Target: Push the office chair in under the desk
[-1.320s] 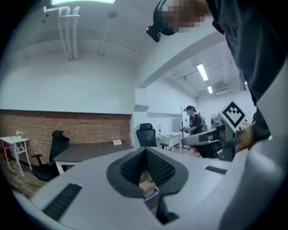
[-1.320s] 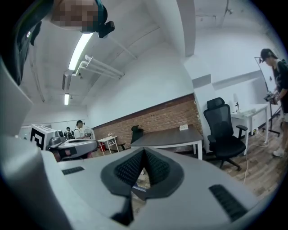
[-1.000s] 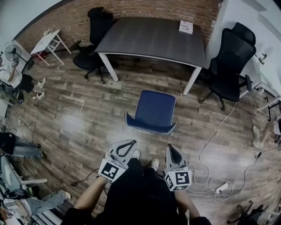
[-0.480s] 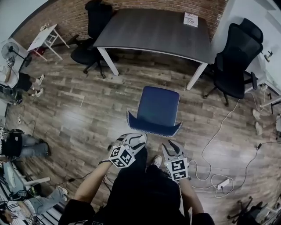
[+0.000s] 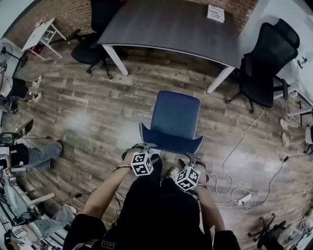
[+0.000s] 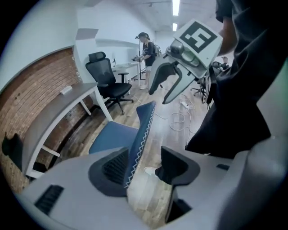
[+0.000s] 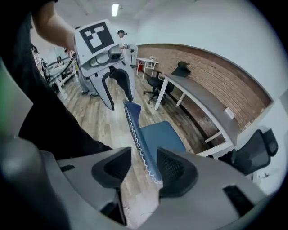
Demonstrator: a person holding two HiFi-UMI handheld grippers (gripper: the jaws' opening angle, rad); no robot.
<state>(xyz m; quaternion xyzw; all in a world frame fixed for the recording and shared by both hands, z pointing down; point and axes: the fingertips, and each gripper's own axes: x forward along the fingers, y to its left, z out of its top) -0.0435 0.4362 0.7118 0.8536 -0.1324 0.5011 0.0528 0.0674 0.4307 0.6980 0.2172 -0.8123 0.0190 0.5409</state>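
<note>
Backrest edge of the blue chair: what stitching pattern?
White zigzag along the backrest edge, on blue. Clearest in the right gripper view.

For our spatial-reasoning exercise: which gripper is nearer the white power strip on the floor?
Right. Both grippers' jaws have just been opening, the blue chair's backrest between them: the right gripper at the end nearer the power strip, the left gripper at the far end.

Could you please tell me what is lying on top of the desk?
Only a white booklet near the far right corner of the desk; the rest of the top in view is bare. Anything beneath the booklet is covered.
</note>
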